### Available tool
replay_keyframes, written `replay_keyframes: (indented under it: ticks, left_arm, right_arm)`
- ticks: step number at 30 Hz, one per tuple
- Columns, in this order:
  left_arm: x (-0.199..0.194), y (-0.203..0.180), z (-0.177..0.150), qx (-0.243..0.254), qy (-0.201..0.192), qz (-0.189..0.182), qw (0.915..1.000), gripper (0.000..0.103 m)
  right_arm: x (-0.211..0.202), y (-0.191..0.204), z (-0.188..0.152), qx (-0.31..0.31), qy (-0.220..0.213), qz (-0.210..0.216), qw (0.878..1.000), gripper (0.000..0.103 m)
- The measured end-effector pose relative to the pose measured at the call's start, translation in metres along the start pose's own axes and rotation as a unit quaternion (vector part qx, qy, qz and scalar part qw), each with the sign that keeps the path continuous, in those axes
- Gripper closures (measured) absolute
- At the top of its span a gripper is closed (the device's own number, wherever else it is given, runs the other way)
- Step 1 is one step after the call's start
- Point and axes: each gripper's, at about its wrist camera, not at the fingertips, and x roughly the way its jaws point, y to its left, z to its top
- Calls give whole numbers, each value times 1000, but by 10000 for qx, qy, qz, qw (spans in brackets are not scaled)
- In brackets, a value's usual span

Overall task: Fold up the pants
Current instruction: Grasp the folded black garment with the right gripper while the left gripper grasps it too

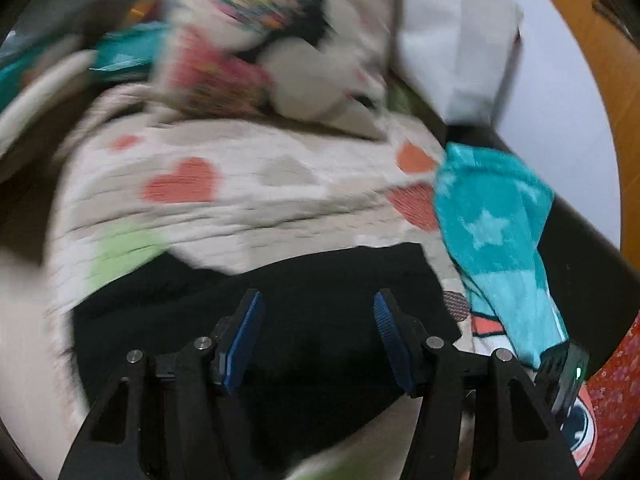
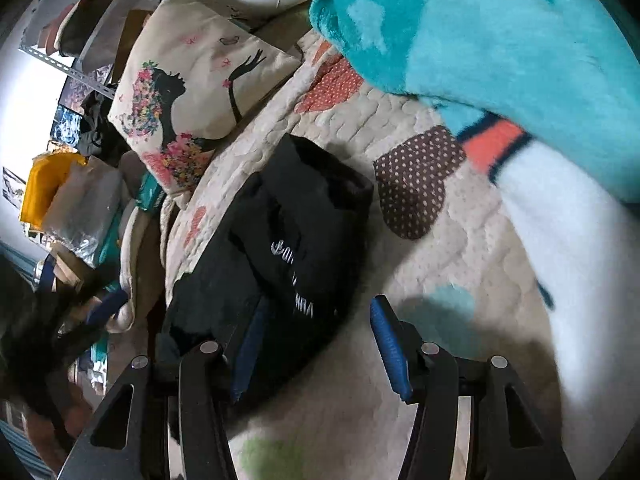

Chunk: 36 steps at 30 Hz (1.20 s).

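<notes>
The black pants (image 2: 280, 240) lie folded in a compact bundle on a cream quilt (image 2: 460, 248) with heart patches; white lettering shows on the top layer. In the left wrist view the pants (image 1: 312, 280) are a dark mass just past the fingers. My left gripper (image 1: 318, 316) is open above the pants and holds nothing. My right gripper (image 2: 316, 332) is open over the near edge of the bundle, its left finger over the black cloth, its right finger over the quilt. The left wrist view is blurred by motion.
A teal star-patterned fleece blanket (image 2: 480, 40) lies at the right of the quilt, also in the left wrist view (image 1: 496, 216). A cushion printed with a woman's silhouette (image 2: 192, 92) leans behind the pants. Bags and clutter (image 2: 72, 200) stand at the left. A wooden bed frame (image 1: 592, 80) curves at right.
</notes>
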Motion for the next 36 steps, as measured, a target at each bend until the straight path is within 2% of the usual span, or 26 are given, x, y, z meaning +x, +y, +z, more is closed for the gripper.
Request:
replay_keyframes:
  ticks: [6, 11, 13, 14, 15, 17, 18, 20, 23, 28, 32, 36]
  left_arm:
    - [87, -28, 36, -51, 497, -433, 9978, 46]
    - [142, -61, 43, 571, 987, -469, 9924, 46]
    - [159, -77, 39, 1043, 1206, -264, 9869, 45]
    - [160, -83, 37, 1274, 1234, -154, 9840, 45]
    - [160, -91, 34, 1602, 1249, -35, 9791, 56]
    - [154, -95, 30, 1782, 1270, -18, 9758, 69]
    - [147, -94, 29, 1800, 1240, -53, 9758, 74]
    - [132, -86, 29, 1650, 1147, -216, 9794, 77]
    - [94, -66, 32, 1269, 843, -460, 9873, 80]
    - [22, -18, 36, 470, 320, -945, 9939, 81]
    - [-31, 39, 27, -250, -52, -1275, 9915, 81]
    - [-59, 110, 4, -1160, -383, -1545, 9804, 81]
  right_arm:
    - [42, 5, 11, -96, 33, -2, 9999, 44]
    - [50, 11, 14, -354, -62, 65, 9993, 40]
    - [51, 12, 15, -384, -33, 71, 9992, 40]
    - [51, 12, 16, -394, -18, 77, 9992, 42]
    - [51, 13, 16, -410, -7, 90, 9991, 45]
    - [52, 19, 17, -548, 50, 50, 9985, 74]
    - [51, 22, 17, -613, 32, 20, 9981, 77]
    - [46, 33, 17, -765, -33, 77, 9970, 83]
    - [34, 56, 15, -1104, -159, 226, 9935, 85]
    - [16, 114, -6, -2029, -186, 491, 9778, 86]
    - [15, 167, -37, -2940, -36, 600, 9539, 86]
    - [29, 210, -63, -3568, 229, 707, 9312, 86]
